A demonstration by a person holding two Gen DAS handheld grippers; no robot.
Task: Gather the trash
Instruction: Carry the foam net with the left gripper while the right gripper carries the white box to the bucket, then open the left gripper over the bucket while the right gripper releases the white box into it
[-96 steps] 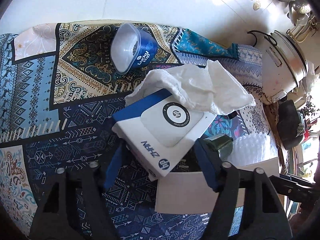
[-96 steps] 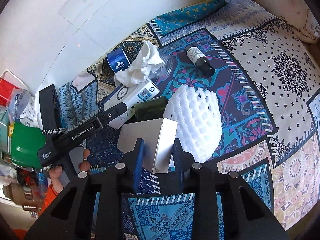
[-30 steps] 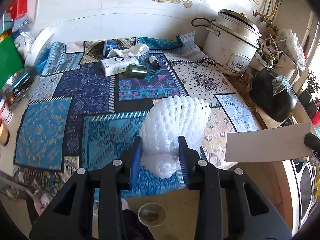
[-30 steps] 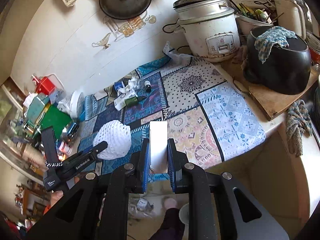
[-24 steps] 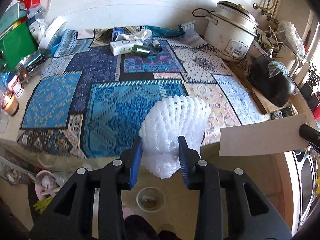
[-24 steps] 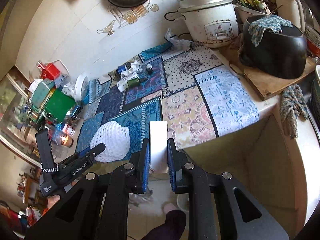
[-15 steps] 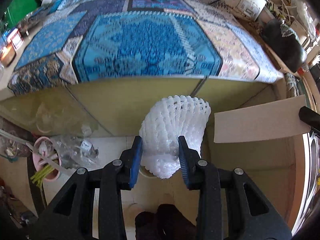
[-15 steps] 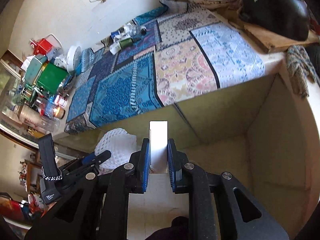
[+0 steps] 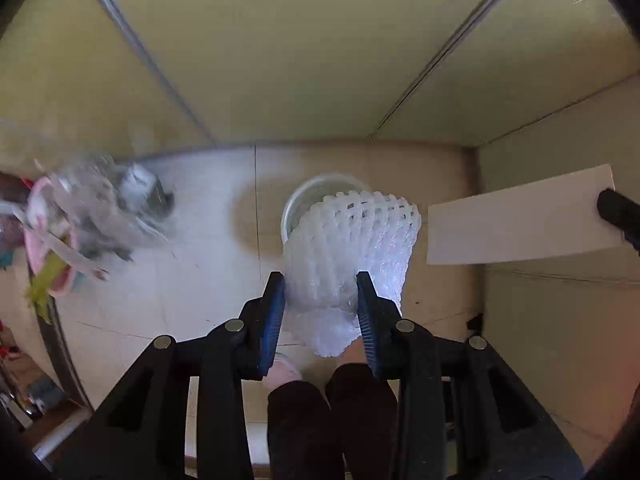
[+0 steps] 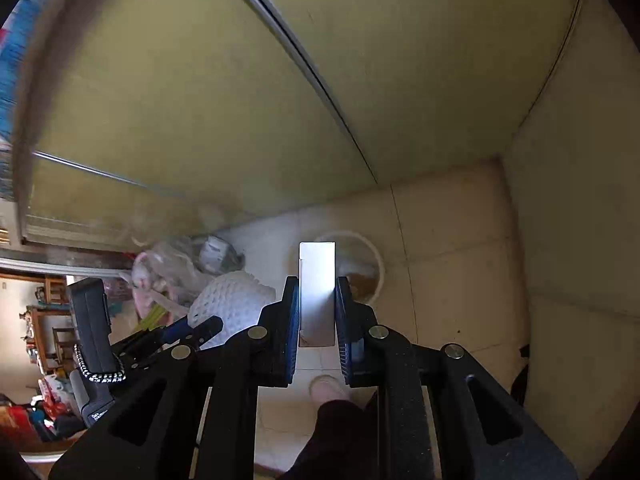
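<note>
My left gripper is shut on a white foam fruit net and holds it above a white bin on the floor. The net hides most of the bin's opening. My right gripper is shut on a flat white box, edge-on between the blue pads, above the same bin. In the left wrist view the box hangs to the right of the net. In the right wrist view the net and left gripper are at lower left.
Yellowish cabinet doors rise behind the bin, with another cabinet face at right. A pile of plastic bags and a pink container lies on the floor at left. The person's legs and feet stand below the grippers.
Both grippers have swung down from the counter's edge to the floor, each still holding its item. The patterned cloth has left the left wrist view; the bin now lies under both.
</note>
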